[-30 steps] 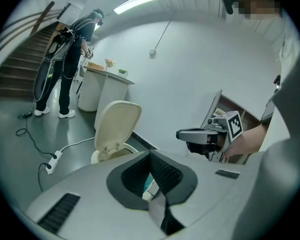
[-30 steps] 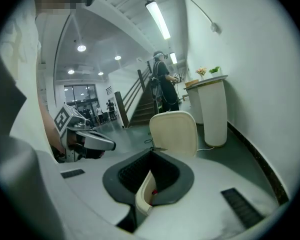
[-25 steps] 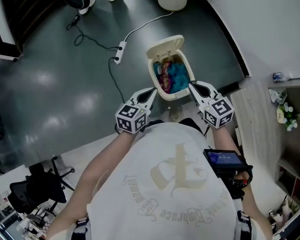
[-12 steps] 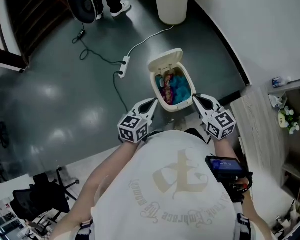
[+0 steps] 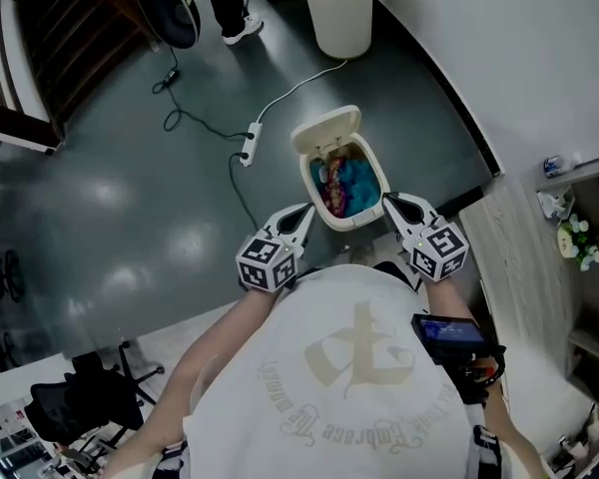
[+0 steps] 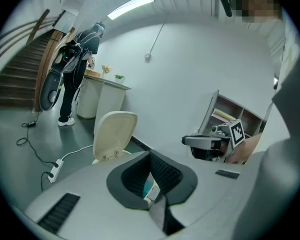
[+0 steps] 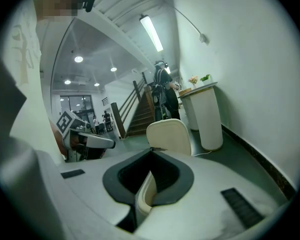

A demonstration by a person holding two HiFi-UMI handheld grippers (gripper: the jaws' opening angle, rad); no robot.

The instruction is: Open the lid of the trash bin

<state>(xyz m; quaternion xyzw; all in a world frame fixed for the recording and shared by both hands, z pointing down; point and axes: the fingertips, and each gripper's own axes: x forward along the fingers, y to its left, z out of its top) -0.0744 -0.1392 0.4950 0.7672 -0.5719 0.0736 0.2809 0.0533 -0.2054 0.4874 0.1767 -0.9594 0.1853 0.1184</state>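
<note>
A small cream trash bin (image 5: 324, 213) stands on the dark floor with its lid (image 5: 326, 130) tipped up and back. Blue and red rubbish shows inside. My left gripper (image 5: 299, 216) hovers at the bin's near left corner and my right gripper (image 5: 393, 206) at its near right corner; neither touches it. Both are shut with nothing in them. In the left gripper view the raised lid (image 6: 114, 134) stands beyond the jaws and the right gripper (image 6: 210, 143) shows across. The right gripper view shows the lid (image 7: 169, 136) and the left gripper (image 7: 90, 143).
A white power strip (image 5: 251, 130) with its cable lies left of the bin. A tall white pedestal (image 5: 339, 8) stands behind it by the curved wall. A person's shoe (image 5: 238, 30) is at the far top, stairs (image 5: 20, 58) at left, a wooden shelf (image 5: 519, 228) at right.
The head view has drifted a little, so bin and grippers sit slightly lower in frame. Both grippers keep their places beside the bin, and the lid stays up throughout.
</note>
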